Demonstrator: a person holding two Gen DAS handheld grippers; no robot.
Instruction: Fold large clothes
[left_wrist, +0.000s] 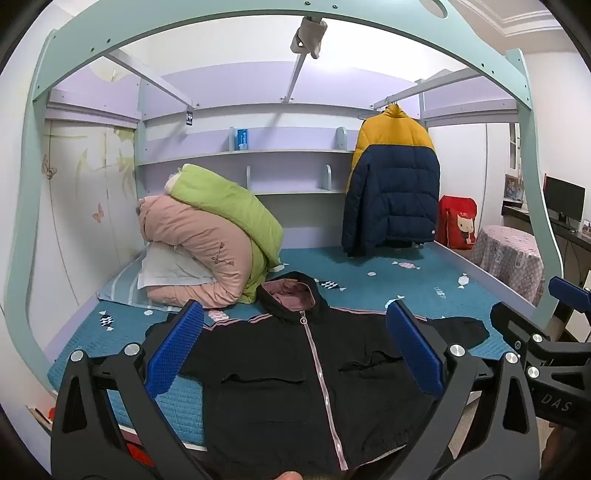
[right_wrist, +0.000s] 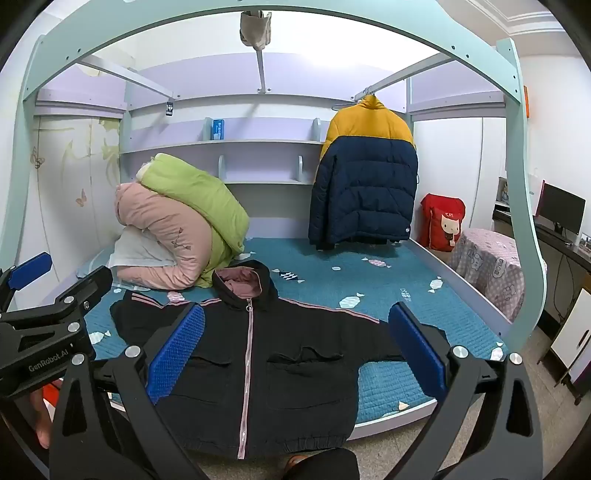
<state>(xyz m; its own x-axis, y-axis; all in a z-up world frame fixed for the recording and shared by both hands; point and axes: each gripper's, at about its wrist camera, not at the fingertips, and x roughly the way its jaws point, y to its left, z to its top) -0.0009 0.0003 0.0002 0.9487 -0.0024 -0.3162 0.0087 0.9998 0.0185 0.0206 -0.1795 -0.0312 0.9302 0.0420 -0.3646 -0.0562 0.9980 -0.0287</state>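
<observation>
Both grippers, left gripper (left_wrist: 295, 354) and right gripper (right_wrist: 295, 354), hang with fingers spread wide, gripping nothing. Black hooded jacket (left_wrist: 295, 376) lies flat past them, hem at the bed (left_wrist: 424, 273)'s near edge, hood pointing away.

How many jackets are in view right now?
2: a black hooded jacket spread flat on the bed's near edge, and a yellow-and-navy puffer jacket hanging at the back right. None seems hidden.
</observation>
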